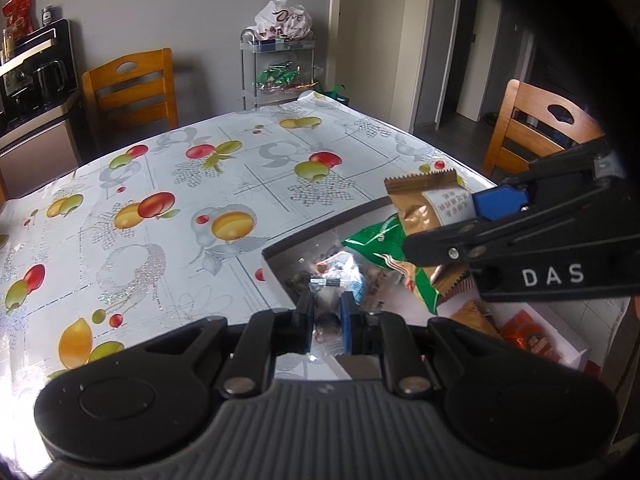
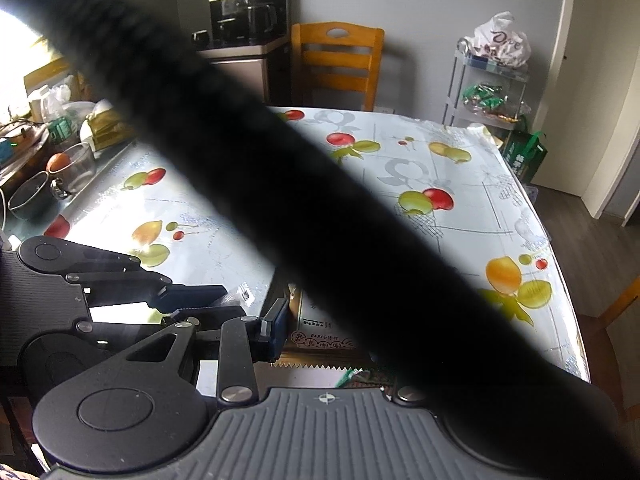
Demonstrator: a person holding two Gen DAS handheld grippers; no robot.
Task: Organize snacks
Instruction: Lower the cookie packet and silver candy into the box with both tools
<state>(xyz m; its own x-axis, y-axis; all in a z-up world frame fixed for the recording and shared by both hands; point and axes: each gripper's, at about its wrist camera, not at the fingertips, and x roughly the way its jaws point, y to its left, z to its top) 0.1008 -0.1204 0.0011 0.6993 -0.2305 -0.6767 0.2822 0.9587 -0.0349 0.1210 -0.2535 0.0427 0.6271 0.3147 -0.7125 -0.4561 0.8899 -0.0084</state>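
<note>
— Snacks are mid-transfer, I'd say. The right gripper (image 1: pixel 460 216) holds a brown packet (image 1: pixel 424 204), and a green packet (image 1: pixel 380 248) hangs bunched against it, both just above the white box (image 1: pixel 276 268) on the table (image 1: pixel 160 200).

— Is the green one clamped too?

— Can't tell; it sits under the brown one at the jaws. In the right wrist view a black cable (image 2: pixel 280 184) covers half the picture, so only the brown packet's serrated edge shows between the fingers.

— And the left gripper (image 1: pixel 327 320)?

— Jaws nearly closed, pinching a small clear wrapper (image 1: pixel 332 284) over the box's near corner. More packets already lie in the box, among them an orange packet (image 1: pixel 532 334).

— So the step in hand?

— Sorting packets into that box, by my reading. Next calls for lowering each load inside the walls before the jaws part, so nothing slides out onto the tablecloth.
</note>
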